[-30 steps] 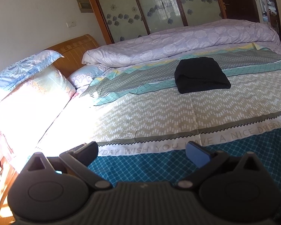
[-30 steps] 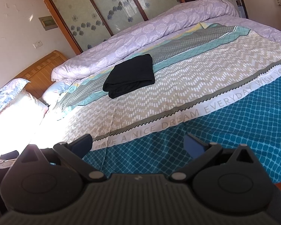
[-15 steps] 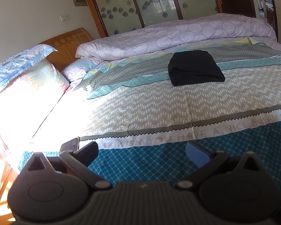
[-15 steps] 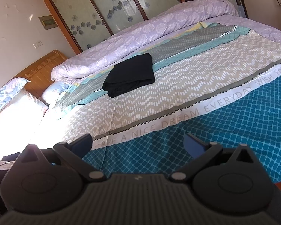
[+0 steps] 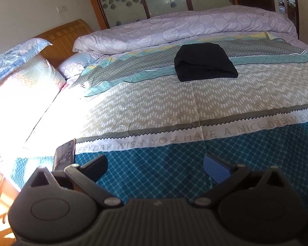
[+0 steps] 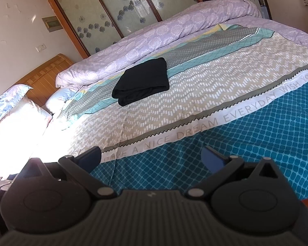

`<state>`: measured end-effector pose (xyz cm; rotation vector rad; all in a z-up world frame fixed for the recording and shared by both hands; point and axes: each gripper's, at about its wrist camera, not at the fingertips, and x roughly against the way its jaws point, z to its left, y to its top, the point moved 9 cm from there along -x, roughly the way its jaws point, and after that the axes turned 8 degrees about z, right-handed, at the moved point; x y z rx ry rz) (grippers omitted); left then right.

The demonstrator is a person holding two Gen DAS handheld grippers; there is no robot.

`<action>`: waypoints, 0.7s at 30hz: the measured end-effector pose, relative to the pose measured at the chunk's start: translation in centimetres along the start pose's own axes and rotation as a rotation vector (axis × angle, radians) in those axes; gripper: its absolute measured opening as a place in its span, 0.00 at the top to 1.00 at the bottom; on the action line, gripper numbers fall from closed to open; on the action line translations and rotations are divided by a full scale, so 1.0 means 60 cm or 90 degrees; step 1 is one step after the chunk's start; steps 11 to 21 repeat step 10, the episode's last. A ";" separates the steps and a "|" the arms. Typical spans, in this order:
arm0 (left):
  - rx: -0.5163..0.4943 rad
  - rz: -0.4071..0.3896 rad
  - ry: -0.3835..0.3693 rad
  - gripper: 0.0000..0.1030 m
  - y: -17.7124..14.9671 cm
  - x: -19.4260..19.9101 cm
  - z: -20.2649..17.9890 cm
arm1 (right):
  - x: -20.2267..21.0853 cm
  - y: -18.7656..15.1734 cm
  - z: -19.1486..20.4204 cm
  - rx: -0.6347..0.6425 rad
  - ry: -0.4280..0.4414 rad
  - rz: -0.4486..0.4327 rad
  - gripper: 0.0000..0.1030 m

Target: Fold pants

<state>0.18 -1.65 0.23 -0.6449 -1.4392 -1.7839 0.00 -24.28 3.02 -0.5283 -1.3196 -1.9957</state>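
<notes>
On the bedspread [image 5: 154, 106], folded black pants [image 5: 204, 62], both claws [image 5: 156, 164] [image 6: 152, 156] spread apart, empty

Folded pants [image 5: 204, 61] on bedspread [image 5: 154, 106], rolled duvet [image 5: 184, 28] just behind.

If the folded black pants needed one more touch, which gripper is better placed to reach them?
Marginally the left gripper: the folded black pants lie almost straight ahead of its open jaws. For the right gripper, also open, they sit off toward the left. Both are far back.
</notes>
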 end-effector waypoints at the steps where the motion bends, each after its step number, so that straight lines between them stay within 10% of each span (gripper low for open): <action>1: 0.000 0.003 -0.002 0.00 -0.001 -0.001 -0.001 | -0.002 -0.002 -0.001 0.000 0.000 0.001 0.00; 21: -0.011 0.001 -0.011 0.00 -0.004 0.003 -0.011 | -0.002 -0.002 -0.001 0.000 0.000 0.001 0.00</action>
